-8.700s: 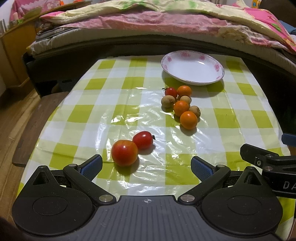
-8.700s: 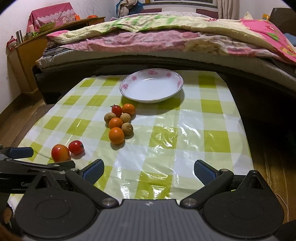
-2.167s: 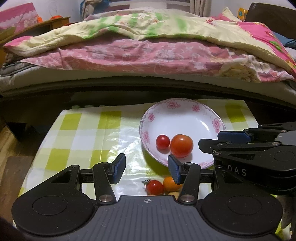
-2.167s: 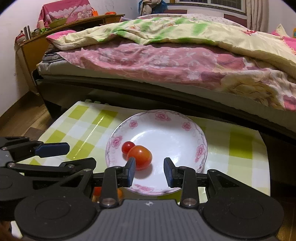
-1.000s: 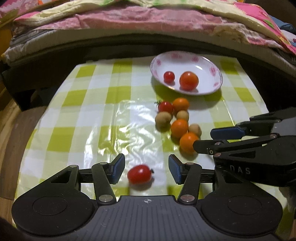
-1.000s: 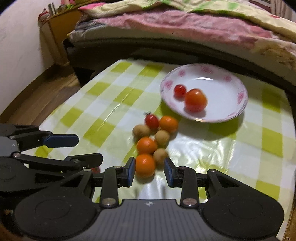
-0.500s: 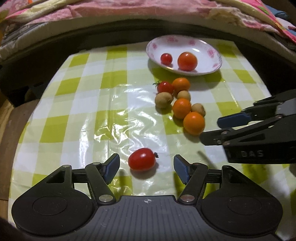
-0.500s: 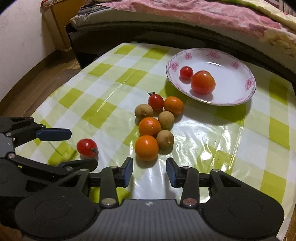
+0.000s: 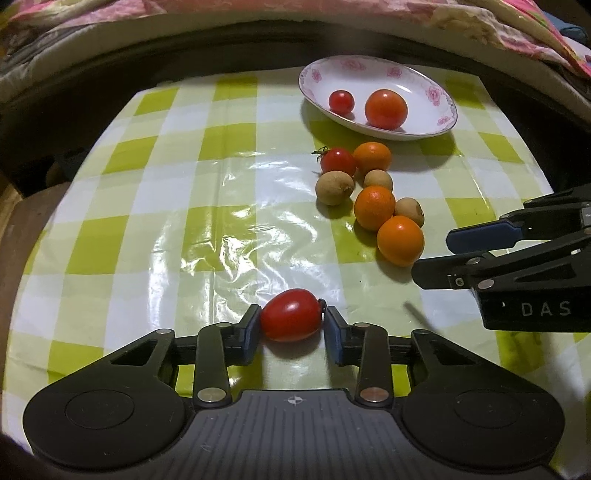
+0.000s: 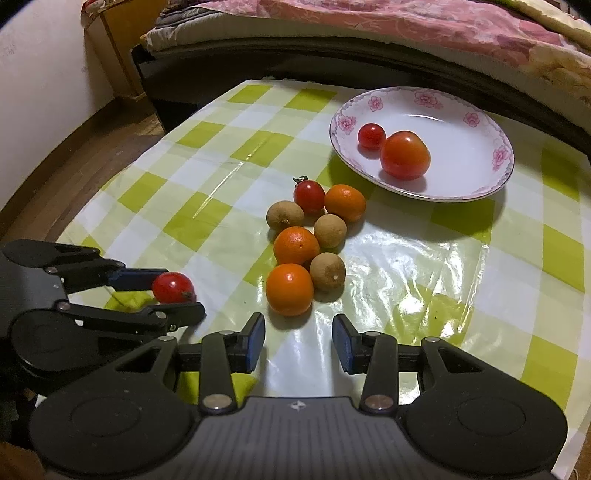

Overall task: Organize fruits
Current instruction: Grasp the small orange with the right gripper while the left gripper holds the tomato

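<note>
My left gripper (image 9: pixel 291 328) is closed around a red plum tomato (image 9: pixel 290 314) that rests on the checked tablecloth; the same tomato (image 10: pixel 173 287) shows between its fingers in the right wrist view. My right gripper (image 10: pixel 298 339) is open and empty, just short of the nearest orange (image 10: pixel 290 289). A cluster of oranges, brown longans and a stemmed cherry tomato (image 9: pixel 337 160) lies mid-table. The flowered white plate (image 9: pixel 439 92) at the far side holds a small tomato (image 9: pixel 341 102) and a large tomato (image 9: pixel 386 109).
The table (image 9: pixel 147 206) has a green and white plastic cloth. A bed with pink and yellow quilts (image 10: pixel 424 26) runs along the far edge. A wooden floor (image 10: pixel 74 155) and wooden cabinet (image 10: pixel 110 33) lie to the left.
My left gripper has moved forward and closed its fingers onto the plum tomato. My right gripper has crept closer to the nearest orange and stays open.
</note>
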The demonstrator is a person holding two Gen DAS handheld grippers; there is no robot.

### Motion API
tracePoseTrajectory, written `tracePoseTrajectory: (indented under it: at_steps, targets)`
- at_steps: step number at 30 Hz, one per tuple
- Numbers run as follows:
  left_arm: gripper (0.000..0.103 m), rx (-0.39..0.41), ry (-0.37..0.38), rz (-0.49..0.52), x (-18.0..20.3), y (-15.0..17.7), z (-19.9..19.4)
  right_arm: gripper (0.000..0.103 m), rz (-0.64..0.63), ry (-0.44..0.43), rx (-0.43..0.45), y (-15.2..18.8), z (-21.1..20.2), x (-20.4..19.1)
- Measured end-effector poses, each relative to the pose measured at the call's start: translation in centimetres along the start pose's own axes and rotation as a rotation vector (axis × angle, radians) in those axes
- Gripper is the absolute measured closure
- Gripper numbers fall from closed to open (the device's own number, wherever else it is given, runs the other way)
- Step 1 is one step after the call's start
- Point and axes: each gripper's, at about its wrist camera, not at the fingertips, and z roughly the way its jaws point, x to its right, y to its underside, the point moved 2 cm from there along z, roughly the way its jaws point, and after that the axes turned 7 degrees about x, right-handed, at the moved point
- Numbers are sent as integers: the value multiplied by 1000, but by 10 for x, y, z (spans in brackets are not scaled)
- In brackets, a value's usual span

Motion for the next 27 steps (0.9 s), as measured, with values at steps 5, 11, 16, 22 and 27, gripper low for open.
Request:
tracePoseTrajectory:
  at_steps: [5,11,16,22,27]
  targets:
    - [60,1,14,4,1,2,-4,59,-4,-19,10,-1,2,-4]
    - [59,-5,36,9,1,3,-7,59,-11,-23,10,-2,9,-9]
    - [58,-13,46,25,4,5,-6,58,-9,-16,16,-6,19,-11]
    - [56,-6,49,52,5,4,-5,57,-11,-9,23,-9,29,-11]
    - [54,-6,48,75,5,1,-3,62,-16,7,16,-10,28,-10]
